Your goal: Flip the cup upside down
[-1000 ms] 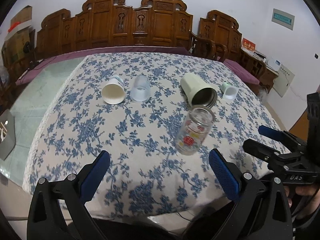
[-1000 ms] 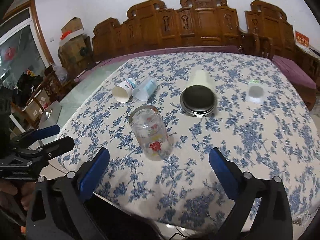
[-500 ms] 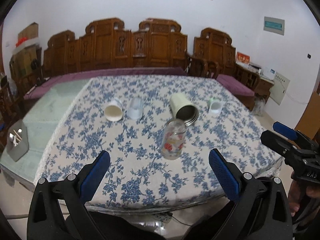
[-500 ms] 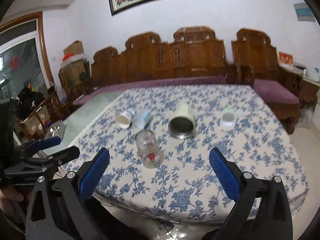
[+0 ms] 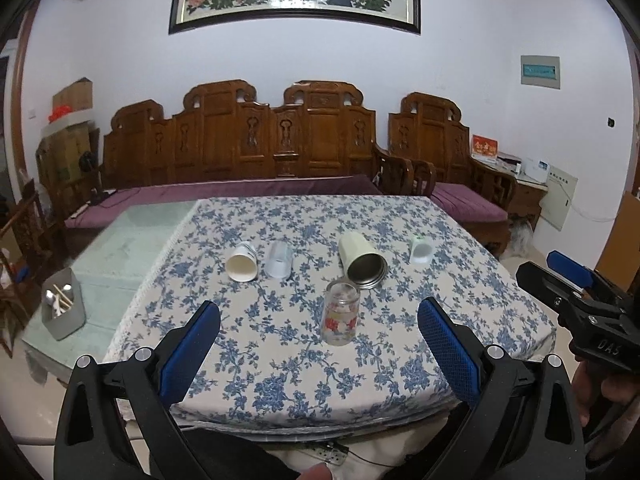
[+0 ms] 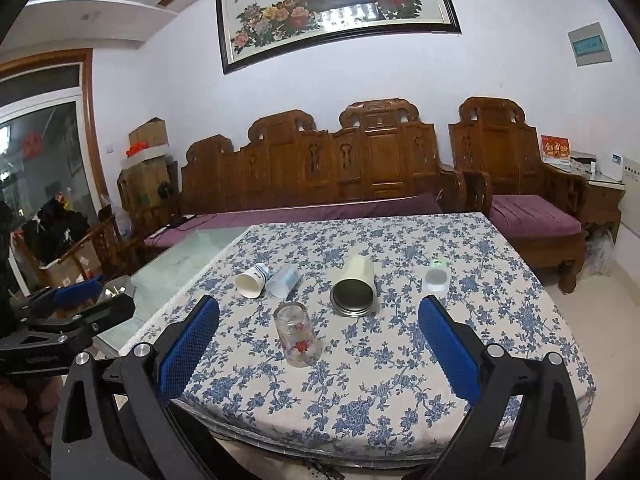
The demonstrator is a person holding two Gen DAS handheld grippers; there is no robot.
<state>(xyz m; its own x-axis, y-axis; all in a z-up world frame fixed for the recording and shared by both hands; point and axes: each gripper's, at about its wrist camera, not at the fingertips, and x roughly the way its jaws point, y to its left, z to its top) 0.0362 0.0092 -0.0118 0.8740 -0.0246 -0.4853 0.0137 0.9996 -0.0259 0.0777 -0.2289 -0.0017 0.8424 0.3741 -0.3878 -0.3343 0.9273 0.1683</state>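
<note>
Now both tongs gape wide, empty, before the clear glass cup (image 5: pixel 341 313) (red flower print), standing mouth-up.

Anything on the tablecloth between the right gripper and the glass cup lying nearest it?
Nothing visible. Only bare tablecloth lies between the open right gripper and the glass cup; the other cups lie beyond it.
</note>
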